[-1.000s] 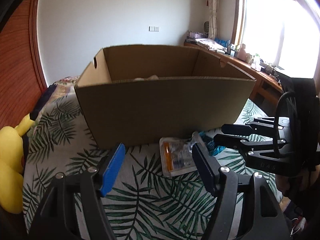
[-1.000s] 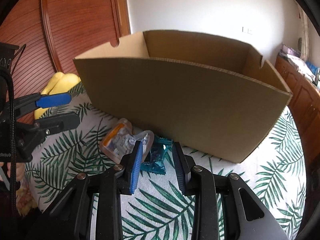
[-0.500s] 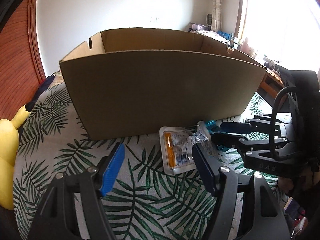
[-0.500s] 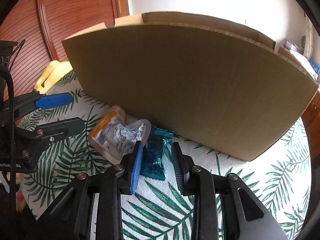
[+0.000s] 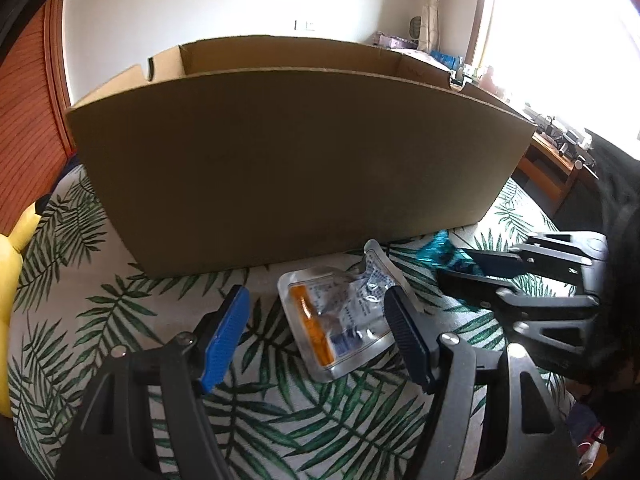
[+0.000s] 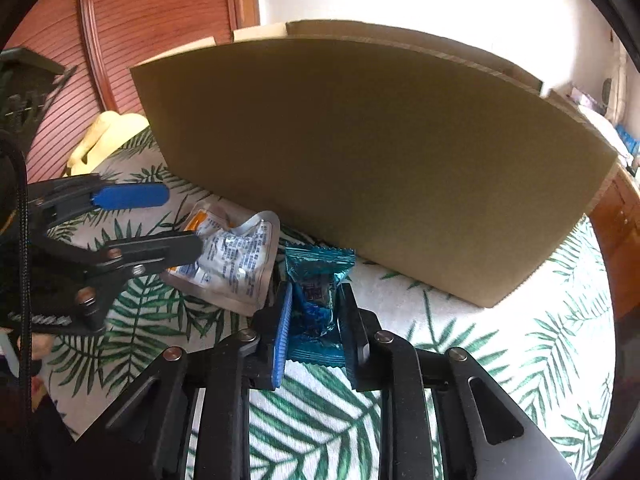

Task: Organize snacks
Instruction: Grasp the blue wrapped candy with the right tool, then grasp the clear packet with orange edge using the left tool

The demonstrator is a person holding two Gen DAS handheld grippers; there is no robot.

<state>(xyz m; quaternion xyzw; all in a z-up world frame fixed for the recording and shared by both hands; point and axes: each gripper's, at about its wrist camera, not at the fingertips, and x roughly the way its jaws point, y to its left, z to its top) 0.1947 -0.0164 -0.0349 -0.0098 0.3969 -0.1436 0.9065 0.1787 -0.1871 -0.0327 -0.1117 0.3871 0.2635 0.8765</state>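
1. Low in the right wrist frame, the blue candy wrapper (image 6: 318,300) lies on the palm-leaf cloth (image 6: 460,360), with the right gripper (image 6: 313,308) closing its fingers on both sides of it.
2. Left of it lies a silver pouch (image 6: 234,264).
3. Across that pouch (image 5: 340,320) the left gripper (image 5: 314,320) stands spread wide.
4. Behind both rises the cardboard box (image 5: 296,160).

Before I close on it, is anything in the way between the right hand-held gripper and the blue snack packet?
Nothing visible. The blue snack packet already lies between the fingers of the right hand-held gripper, which look close against its sides. The silver pouch lies just left of it, outside the fingers.
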